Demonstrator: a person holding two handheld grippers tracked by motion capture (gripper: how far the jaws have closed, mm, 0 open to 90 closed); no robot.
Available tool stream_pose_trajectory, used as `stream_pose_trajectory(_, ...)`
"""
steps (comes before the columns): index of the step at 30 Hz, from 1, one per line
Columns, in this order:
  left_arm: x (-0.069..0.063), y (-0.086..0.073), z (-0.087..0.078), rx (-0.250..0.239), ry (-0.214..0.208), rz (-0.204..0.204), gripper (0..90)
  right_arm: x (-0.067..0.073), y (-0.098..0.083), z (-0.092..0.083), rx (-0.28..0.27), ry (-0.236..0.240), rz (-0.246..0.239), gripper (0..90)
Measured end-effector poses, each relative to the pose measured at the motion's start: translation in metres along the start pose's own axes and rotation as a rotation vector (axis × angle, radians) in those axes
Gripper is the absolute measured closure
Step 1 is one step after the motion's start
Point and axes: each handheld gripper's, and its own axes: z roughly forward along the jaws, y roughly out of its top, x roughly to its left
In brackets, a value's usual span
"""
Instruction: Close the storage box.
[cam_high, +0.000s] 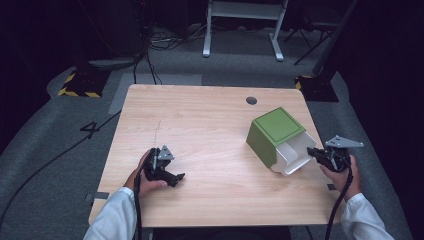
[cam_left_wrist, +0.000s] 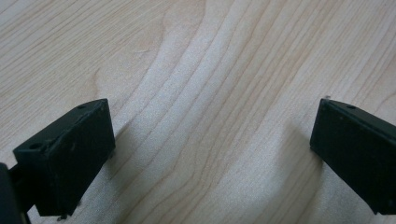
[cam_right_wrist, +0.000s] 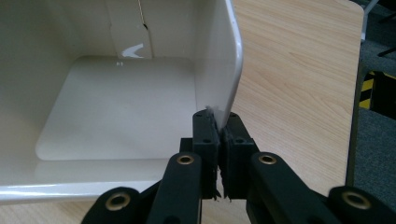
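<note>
White plastic drawer (cam_high: 296, 156) is drawn partway from its green box-shaped casing (cam_high: 274, 134) — its side wall pinched between the closed jaws of the right gripper (cam_right_wrist: 219, 122). Full removal or return appears left; the left gripper (cam_high: 176, 177) is rested on the wooden tabletop (cam_high: 210, 130), jaws apart and empty.

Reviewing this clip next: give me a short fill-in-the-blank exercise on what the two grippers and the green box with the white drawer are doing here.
1. The right gripper is shut on the rim of the white ____, which sticks out of the green box.
2. The left gripper has its jaws ____, with bare wood between them.
3. In the right gripper view, the inside of the white drawer is ____.
4. In the high view, the green box sits on the ____ half of the table.

Missing words: drawer; open; empty; right
</note>
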Motion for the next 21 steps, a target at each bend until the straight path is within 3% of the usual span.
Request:
stream_pose_trajectory(9, 0.000, 0.000, 0.000, 0.000, 0.001, 0.000, 0.2, 0.006, 0.016, 0.015, 0.025, -0.018, -0.018, 85.5)
stream_pose_trajectory(11, 0.000, 0.000, 0.000, 0.000, 0.000, 0.000, 0.2, 0.008, 0.017, 0.016, 0.030, -0.024, -0.026, 81.8)
stream_pose_trajectory(15, 0.000, 0.000, 0.000, -0.001, 0.000, 0.001, 0.2, 0.009, 0.016, 0.009, -0.006, -0.022, -0.012, 69.1)
stream_pose_trajectory(21, 0.000, 0.000, 0.000, 0.000, 0.000, 0.000, 0.2, 0.009, 0.012, -0.008, -0.034, 0.018, -0.028, 64.3)
